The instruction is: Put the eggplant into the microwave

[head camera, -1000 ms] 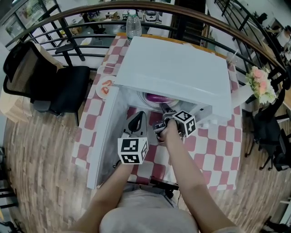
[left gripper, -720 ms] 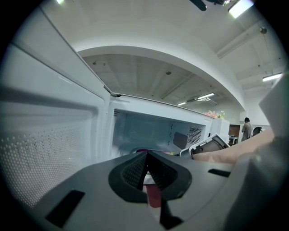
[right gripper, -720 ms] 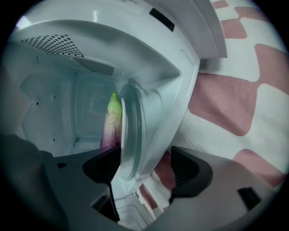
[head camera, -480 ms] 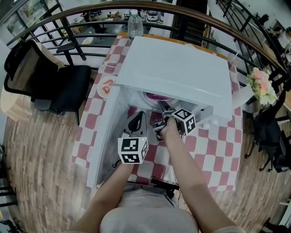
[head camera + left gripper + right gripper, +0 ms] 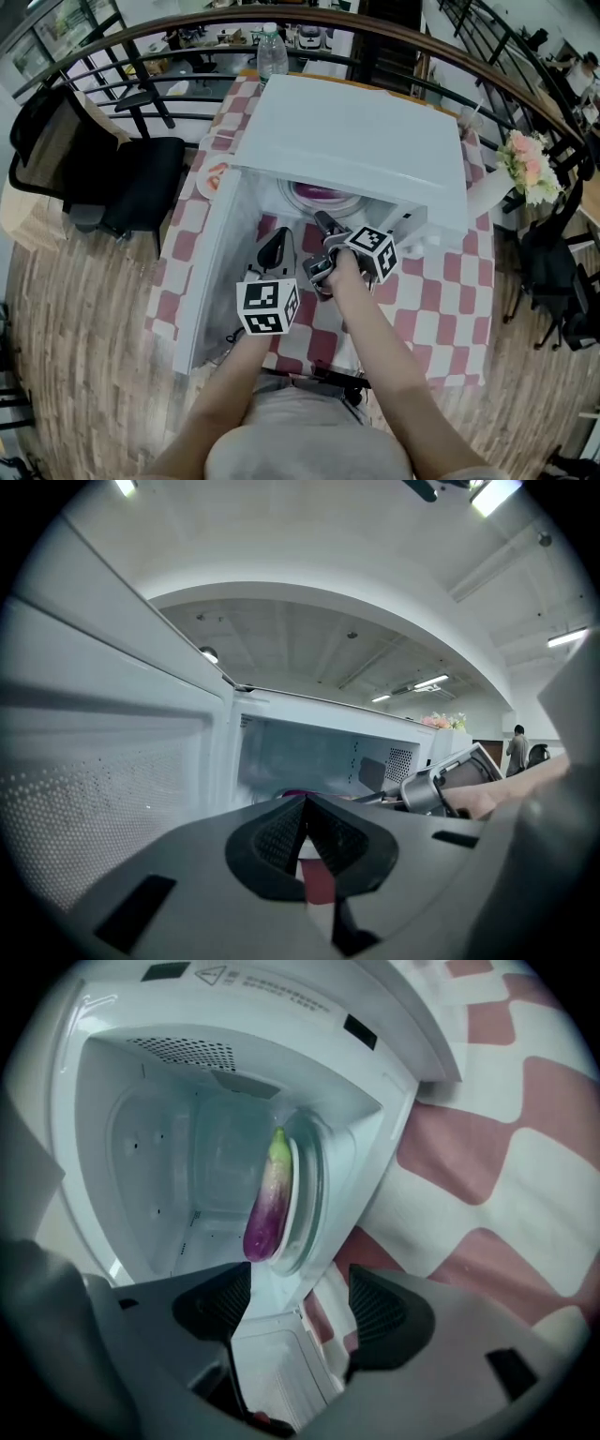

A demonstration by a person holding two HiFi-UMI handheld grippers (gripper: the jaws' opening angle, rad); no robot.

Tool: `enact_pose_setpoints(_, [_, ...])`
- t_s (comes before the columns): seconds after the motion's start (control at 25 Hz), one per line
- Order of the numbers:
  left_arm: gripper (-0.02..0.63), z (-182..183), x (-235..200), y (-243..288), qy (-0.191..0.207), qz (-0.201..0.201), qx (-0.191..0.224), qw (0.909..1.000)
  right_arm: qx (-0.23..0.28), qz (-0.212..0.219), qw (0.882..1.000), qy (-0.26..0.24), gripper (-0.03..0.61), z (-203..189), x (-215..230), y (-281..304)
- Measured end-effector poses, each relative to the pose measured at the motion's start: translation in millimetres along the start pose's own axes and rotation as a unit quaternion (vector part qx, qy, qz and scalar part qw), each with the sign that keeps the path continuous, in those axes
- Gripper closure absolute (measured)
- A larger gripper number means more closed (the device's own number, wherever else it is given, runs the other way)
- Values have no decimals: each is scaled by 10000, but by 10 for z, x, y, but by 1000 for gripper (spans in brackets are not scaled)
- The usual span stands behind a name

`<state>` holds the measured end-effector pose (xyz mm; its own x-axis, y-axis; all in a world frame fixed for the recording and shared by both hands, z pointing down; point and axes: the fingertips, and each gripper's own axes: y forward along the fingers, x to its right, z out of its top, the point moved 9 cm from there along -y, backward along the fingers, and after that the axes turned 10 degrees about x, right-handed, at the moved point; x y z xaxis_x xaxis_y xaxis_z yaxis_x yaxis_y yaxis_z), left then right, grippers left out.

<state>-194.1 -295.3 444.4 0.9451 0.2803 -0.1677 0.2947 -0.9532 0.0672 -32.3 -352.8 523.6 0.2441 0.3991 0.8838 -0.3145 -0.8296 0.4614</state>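
The white microwave [image 5: 356,141] stands on the checkered table with its door [image 5: 211,272] swung open to the left. Inside, the purple eggplant [image 5: 265,1206] with a green stem lies on the turntable plate [image 5: 302,1208]; in the head view the eggplant [image 5: 319,194] shows just under the microwave's top edge. My right gripper [image 5: 298,1307] is open and empty, just outside the opening, apart from the eggplant. My left gripper [image 5: 305,841] is shut with nothing in it, next to the open door [image 5: 103,789]. From above, the left gripper [image 5: 275,251] sits left of the right gripper [image 5: 322,223].
A red-and-white checkered cloth [image 5: 441,300] covers the table. A water bottle [image 5: 273,52] stands behind the microwave and a small plate of food [image 5: 214,176] lies at its left. A black chair [image 5: 103,178] is left of the table; flowers [image 5: 527,169] and a railing are at the right.
My right gripper has drawn back a little from the microwave opening, still open. The eggplant stays on the turntable. The left gripper has hardly moved.
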Motion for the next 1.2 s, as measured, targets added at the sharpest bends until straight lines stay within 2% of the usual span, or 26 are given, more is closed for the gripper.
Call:
enact_pose_setpoints(0.24, [611, 21, 26, -138, -33, 117, 72, 9999, -176, 414, 9989, -131, 238, -71, -68, -260])
enact_pose_setpoints(0.32, [611, 26, 42, -182, -33, 133, 98, 9999, -183, 525, 9983, -196, 265, -75, -101, -345])
enact_pose_setpoints(0.4, [611, 34, 66, -218, -34, 136, 132, 9998, -105, 553, 9978, -355, 385, -68, -117, -441])
enact_pose_setpoints(0.48, [611, 52, 93, -252, -37, 132, 180, 9997, -11, 670, 9964, -517, 533, -66, -127, -543])
enact_pose_setpoints(0.52, [611, 64, 108, -271, -42, 130, 206, 9997, 19, 783, 9955, -528, 546, -70, -130, -596])
enact_pose_setpoints(0.72, [611, 86, 220, -349, -75, 110, 310, 9994, 158, 1114, 9925, -476, 554, -41, -102, -877])
enact_pose_setpoints(1.2, [611, 76, 557, -497, -87, -103, 436, 9990, 111, 1773, 9730, -1471, 554, 151, -293, -1425])
